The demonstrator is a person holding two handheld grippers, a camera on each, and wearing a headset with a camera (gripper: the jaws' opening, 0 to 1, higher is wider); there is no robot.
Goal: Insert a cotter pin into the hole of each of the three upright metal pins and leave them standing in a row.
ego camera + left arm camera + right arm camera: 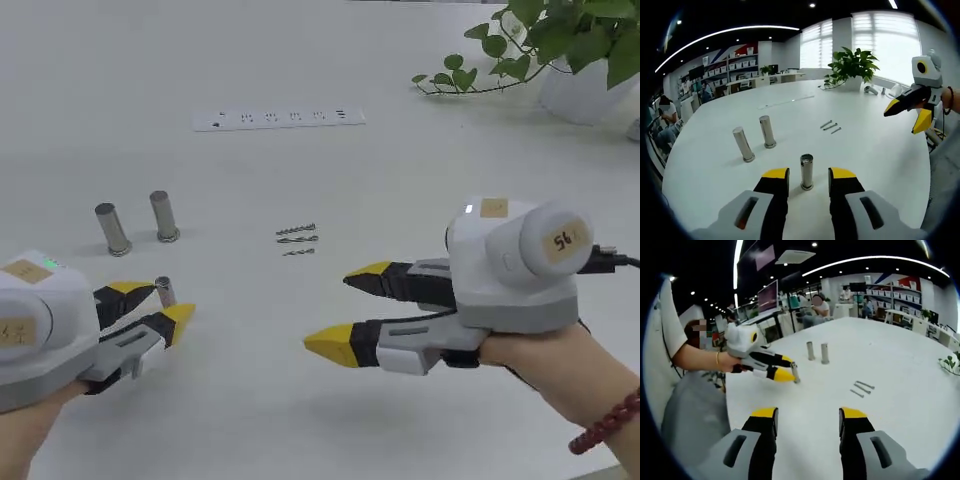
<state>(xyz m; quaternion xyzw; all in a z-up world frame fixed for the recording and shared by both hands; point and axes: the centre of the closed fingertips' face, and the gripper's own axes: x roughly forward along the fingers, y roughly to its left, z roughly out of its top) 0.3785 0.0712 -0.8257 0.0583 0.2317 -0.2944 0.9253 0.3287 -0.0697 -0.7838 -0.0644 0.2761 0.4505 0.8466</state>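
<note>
Three upright metal pins stand on the white table. Two of them [112, 229] [164, 216] stand side by side at the far left. The third pin [165, 292] stands between the jaws of my left gripper [168, 300], which is open; in the left gripper view a gap shows on each side of this pin [806, 171]. Three cotter pins [297, 238] lie loose near the table's middle. My right gripper [330, 312] hovers open to their right, holding nothing, and its own view looks toward the cotter pins [860, 387].
A white power strip [280, 118] lies farther back on the table. A potted plant [580, 60] stands at the far right corner. People sit at desks behind the table in the right gripper view.
</note>
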